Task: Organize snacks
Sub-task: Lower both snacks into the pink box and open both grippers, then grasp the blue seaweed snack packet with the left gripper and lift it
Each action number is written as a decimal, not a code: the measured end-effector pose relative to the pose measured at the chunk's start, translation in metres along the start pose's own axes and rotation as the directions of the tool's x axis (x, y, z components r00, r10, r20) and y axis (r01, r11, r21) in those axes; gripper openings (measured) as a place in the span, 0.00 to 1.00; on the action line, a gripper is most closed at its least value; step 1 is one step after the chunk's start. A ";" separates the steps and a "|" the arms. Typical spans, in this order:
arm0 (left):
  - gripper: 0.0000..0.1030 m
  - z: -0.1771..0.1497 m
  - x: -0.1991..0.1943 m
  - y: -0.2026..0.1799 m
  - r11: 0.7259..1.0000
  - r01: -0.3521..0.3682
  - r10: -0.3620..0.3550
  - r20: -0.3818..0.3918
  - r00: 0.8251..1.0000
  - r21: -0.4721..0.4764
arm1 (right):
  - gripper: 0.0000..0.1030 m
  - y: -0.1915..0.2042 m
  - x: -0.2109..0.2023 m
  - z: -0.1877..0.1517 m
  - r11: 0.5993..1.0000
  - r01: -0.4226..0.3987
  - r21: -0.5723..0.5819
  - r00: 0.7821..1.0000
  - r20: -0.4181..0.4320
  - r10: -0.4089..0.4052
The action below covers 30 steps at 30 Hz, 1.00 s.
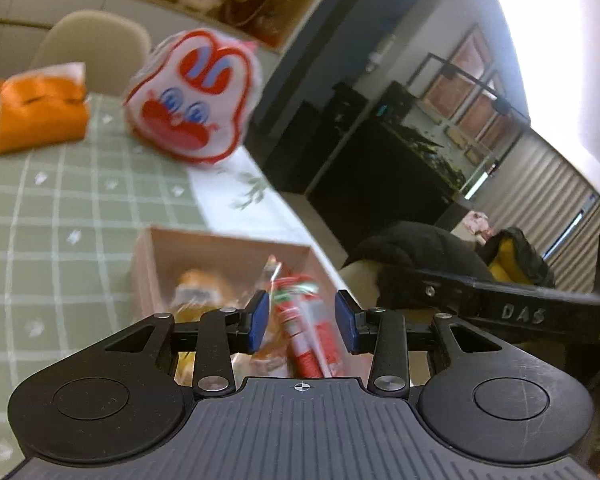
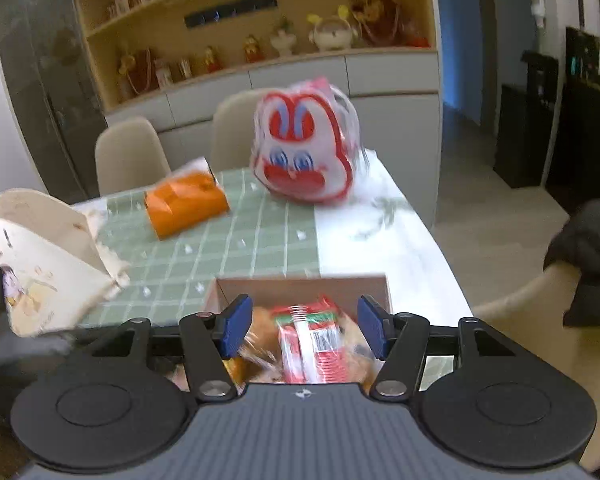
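Observation:
A brown cardboard box stands near the table's edge and holds several snack packs, with a red and white pack on top. My left gripper is open, its blue pads either side of the red pack above the box. My right gripper is open, also over the box, with the red pack between its pads. An orange pack lies on the green checked cloth. A white and red rabbit-face bag stands behind it.
The table has a white edge at the right with floor beyond. A torn paper bag lies at the left. Beige chairs stand behind the table. A chair with a black coat is at the right.

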<state>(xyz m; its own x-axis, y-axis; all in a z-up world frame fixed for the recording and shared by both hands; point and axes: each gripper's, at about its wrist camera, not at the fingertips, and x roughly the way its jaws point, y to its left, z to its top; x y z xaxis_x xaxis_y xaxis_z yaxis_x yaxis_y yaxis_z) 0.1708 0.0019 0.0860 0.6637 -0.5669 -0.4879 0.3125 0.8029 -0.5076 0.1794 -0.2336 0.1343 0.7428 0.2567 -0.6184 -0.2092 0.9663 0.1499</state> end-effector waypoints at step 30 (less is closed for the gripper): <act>0.40 -0.215 -0.198 0.008 0.957 -0.288 0.285 0.108 0.952 0.016 | 0.78 0.098 -0.069 -0.233 0.982 -0.123 -0.141 0.991 -0.061 0.115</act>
<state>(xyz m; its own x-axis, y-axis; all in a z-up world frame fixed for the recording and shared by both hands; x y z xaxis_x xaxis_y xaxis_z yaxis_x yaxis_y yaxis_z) -0.1047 0.0811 0.0260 0.7945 -0.2911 -0.5329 0.1184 0.9350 -0.3343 -0.0403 -0.1611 0.0113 0.6735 0.3650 -0.6428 -0.3868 0.9150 0.1143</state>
